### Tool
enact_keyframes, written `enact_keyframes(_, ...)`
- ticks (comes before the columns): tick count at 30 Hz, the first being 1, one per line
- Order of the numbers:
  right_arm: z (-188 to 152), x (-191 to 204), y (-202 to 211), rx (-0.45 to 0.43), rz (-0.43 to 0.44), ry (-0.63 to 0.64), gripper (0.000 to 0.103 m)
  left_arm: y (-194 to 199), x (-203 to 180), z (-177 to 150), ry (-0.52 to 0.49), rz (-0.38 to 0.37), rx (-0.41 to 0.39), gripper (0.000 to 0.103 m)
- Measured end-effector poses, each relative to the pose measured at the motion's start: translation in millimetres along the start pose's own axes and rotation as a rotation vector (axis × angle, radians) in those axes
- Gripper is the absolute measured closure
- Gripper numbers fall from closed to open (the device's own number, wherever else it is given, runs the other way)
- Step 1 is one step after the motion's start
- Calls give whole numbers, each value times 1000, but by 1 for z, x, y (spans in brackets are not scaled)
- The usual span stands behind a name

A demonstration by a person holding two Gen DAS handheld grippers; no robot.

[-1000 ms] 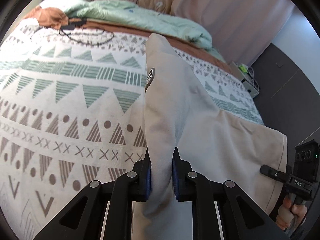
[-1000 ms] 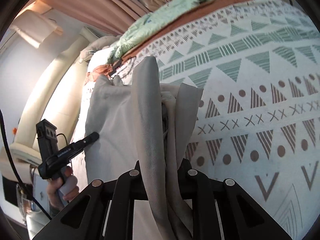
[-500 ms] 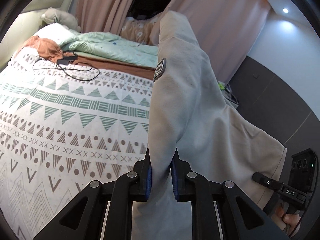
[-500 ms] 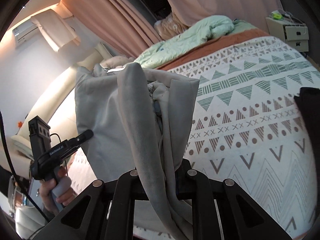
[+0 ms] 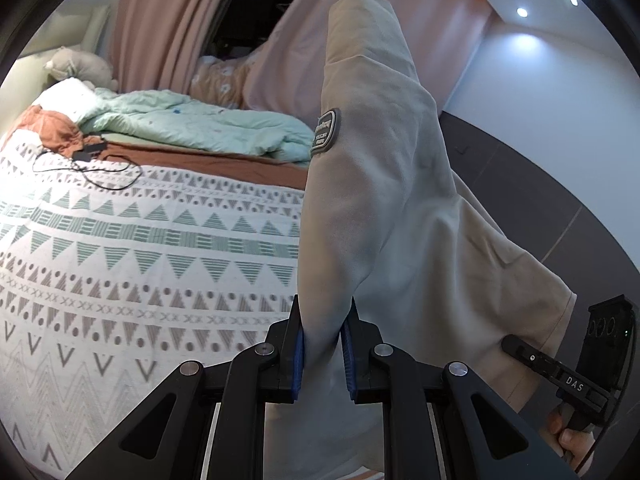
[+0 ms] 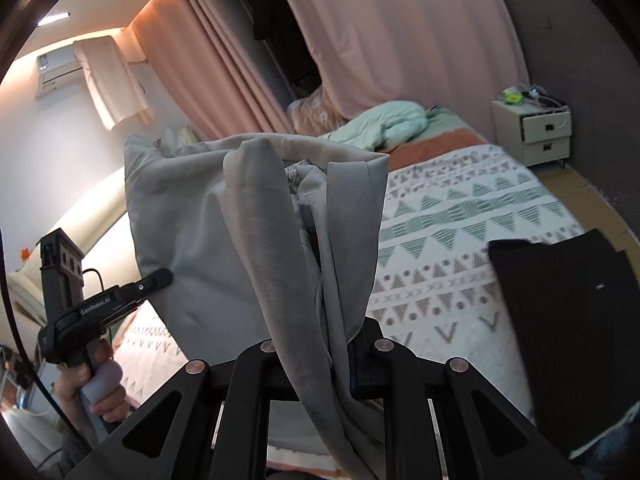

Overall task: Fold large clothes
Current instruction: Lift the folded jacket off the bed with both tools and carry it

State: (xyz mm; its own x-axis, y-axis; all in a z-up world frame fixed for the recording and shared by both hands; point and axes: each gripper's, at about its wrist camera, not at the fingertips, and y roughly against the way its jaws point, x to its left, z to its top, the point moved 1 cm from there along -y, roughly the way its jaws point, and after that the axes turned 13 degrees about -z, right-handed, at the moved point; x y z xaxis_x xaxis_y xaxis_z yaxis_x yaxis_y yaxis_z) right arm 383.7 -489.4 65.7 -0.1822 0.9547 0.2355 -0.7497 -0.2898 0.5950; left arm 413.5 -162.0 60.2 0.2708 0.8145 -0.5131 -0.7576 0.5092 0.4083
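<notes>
A large beige sweatshirt (image 5: 380, 200) with a grey sleeve patch (image 5: 326, 133) hangs in the air above the patterned bed (image 5: 120, 260). My left gripper (image 5: 322, 340) is shut on a fold of it, blue pads pressing the cloth from both sides. In the right wrist view the same sweatshirt (image 6: 208, 232) drapes in bunched folds, and my right gripper (image 6: 320, 356) is shut on a thick bundle of it. Each gripper shows in the other's view, the right gripper (image 5: 532, 360) and the left gripper (image 6: 156, 280) both at the garment's edge, held by a hand (image 6: 100, 384).
A mint duvet (image 5: 192, 124), an orange cloth (image 5: 48, 128) and a black cable (image 5: 92, 160) lie at the head of the bed. A black garment (image 6: 568, 340) lies on the bed's near right. A bedside cabinet (image 6: 532, 132) stands by the dark wall. Pink curtains (image 6: 360, 40) hang behind.
Both grippers have risen, lifting the sweatshirt off the bed until it hangs free. The views have tilted up toward the curtains and walls. The black garment has come into the right view.
</notes>
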Motion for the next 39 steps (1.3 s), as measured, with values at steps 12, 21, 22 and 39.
enact_keyframes(12,12,-87,107,-120,-174,-50,88,-44,-133,-16,-59,-164,79,87)
enact_keyframes(21,18,-147,192,-182,-333,-84,88,-70,-223,-37,-113,-303,163,86)
enact_keyframes(22,19,-153,199,-190,-350,-83,88,-73,-232,-39,-125,-314,171,86)
enact_keyframes(39,42,-200,206,-183,-534,-114,88,-141,-294,-72,-134,-437,345,87)
